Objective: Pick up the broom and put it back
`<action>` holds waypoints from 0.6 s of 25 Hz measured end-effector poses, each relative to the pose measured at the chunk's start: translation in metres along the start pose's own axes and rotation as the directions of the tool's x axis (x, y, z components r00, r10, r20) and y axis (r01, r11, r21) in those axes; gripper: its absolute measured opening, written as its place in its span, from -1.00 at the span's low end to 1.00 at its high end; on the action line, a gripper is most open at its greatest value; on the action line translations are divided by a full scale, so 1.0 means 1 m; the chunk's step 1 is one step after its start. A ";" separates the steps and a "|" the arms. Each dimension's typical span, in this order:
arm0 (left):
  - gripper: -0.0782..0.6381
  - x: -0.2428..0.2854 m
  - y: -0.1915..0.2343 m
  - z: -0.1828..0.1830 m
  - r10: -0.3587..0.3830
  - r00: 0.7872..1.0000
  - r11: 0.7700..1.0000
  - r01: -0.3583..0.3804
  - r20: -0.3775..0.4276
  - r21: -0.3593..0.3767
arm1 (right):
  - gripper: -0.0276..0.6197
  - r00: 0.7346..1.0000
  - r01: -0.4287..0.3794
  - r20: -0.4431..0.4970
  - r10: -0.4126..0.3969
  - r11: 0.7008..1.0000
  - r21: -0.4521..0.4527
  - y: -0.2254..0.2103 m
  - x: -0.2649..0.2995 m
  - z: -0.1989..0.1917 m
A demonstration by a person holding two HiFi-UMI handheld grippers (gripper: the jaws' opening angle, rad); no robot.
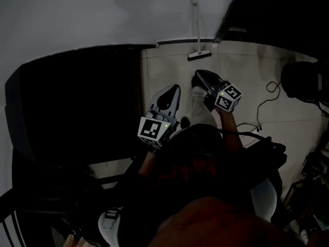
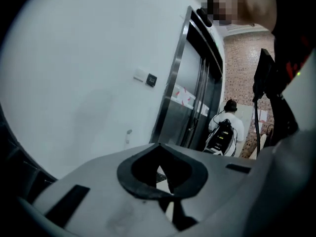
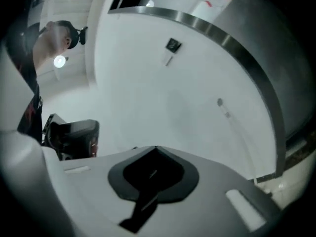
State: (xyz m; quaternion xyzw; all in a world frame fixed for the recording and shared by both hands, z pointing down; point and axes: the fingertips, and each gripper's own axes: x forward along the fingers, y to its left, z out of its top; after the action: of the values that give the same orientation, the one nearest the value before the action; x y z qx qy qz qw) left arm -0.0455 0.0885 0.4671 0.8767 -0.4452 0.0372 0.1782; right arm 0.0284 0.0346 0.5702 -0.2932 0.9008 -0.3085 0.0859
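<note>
Wall of plain white paint (image 1: 103, 14) fills the top of the head view. The pale tiled floor (image 1: 169, 71) runs out from its foot. A large black mass (image 1: 77, 102) sits at the wall's base on the left side; what it is cannot be made out.

Leaning upright against that wall is the long-handled broom (image 1: 196, 24). Its thin pale stick lies against the paint and its flat narrow head sits on the tiles at the wall's foot. Nothing touches it.

The left gripper (image 1: 176, 88) and the right gripper (image 1: 198, 73), both grey with a marker cube, are held out from the wall, well apart from the broom. They sit side by side in front of the person's dark-clad body, the right one nearer the wall. Both point toward the wall about level. The right gripper view is tilted, so that wrist looks rolled. In each gripper view the jaws are clenched tip to tip with nothing between them. A bare forearm (image 1: 229, 130) shows behind the right cube.

Judging by how things lie, the broom looks already in its place and the hands are clear of it, though a start not yet made would look the same. If it is done, the next move calls only for keeping away from the stick so it is not knocked over. If a pick-up is due, one gripper must spread its jaws, go in to the wall and close round the stick.
</note>
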 end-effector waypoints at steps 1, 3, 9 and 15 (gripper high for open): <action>-0.77 -0.022 -0.013 0.002 0.002 1.000 1.000 -0.002 0.007 -0.009 | -0.91 0.999 -0.023 -0.024 0.022 0.999 -0.035 0.035 -0.014 -0.001; -0.77 -0.058 -0.035 0.002 0.001 1.000 0.999 0.000 0.023 -0.035 | -0.91 0.998 -0.059 -0.039 0.056 0.994 -0.087 0.095 -0.041 -0.002; -0.77 -0.113 -0.093 0.007 -0.023 0.998 0.999 0.025 0.058 -0.035 | -0.91 0.999 -0.044 -0.039 0.035 0.967 -0.249 0.187 -0.105 0.013; -0.77 -0.128 -0.143 0.017 0.002 0.997 1.000 -0.004 0.081 0.027 | -0.91 0.999 0.025 -0.031 -0.034 0.965 -0.259 0.204 -0.156 0.024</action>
State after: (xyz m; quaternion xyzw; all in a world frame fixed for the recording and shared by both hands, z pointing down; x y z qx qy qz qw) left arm -0.0107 0.2577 0.3827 0.8791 -0.4529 0.0080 0.1482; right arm 0.0661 0.2434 0.4237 -0.3097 0.9303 -0.1946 0.0266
